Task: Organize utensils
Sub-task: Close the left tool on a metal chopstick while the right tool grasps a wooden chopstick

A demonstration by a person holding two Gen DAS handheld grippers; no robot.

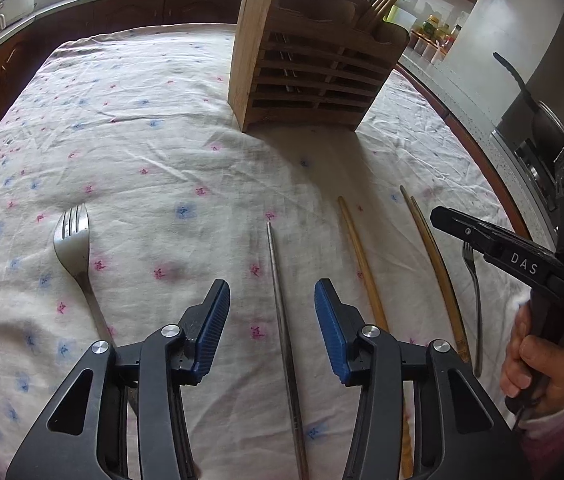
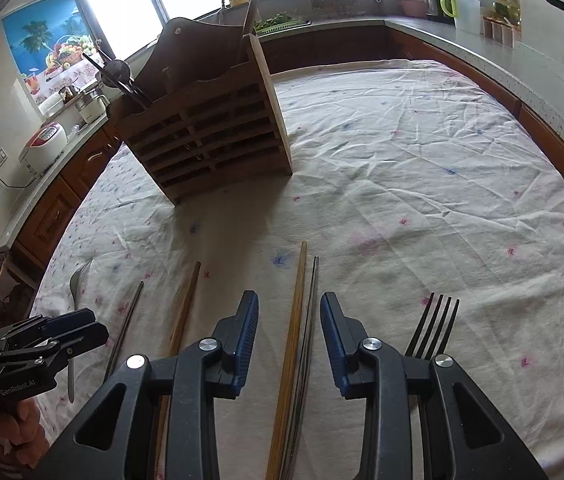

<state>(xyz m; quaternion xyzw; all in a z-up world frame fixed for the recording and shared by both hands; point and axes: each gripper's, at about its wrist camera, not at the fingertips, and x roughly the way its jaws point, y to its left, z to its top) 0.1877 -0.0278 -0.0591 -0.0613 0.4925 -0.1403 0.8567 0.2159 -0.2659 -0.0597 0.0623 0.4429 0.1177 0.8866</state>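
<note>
A wooden utensil holder (image 1: 314,68) stands on the floral tablecloth (image 1: 141,152) and holds chopsticks and other utensils; it also shows in the right wrist view (image 2: 209,128). My left gripper (image 1: 271,320) is open, its jaws either side of a metal chopstick (image 1: 282,320). A fork (image 1: 75,248) lies to its left, a wooden chopstick (image 1: 362,264) to its right. My right gripper (image 2: 290,336) is open over a wooden chopstick (image 2: 292,344) and a metal chopstick (image 2: 310,328). A dark fork (image 2: 434,328) lies to its right.
Kitchen counters (image 2: 442,28) with appliances ring the table. A rice cooker (image 2: 41,148) sits at the left. The right gripper's body (image 1: 522,256) shows at the right of the left wrist view, above a further pair of chopsticks (image 1: 434,264) and a fork (image 1: 474,280).
</note>
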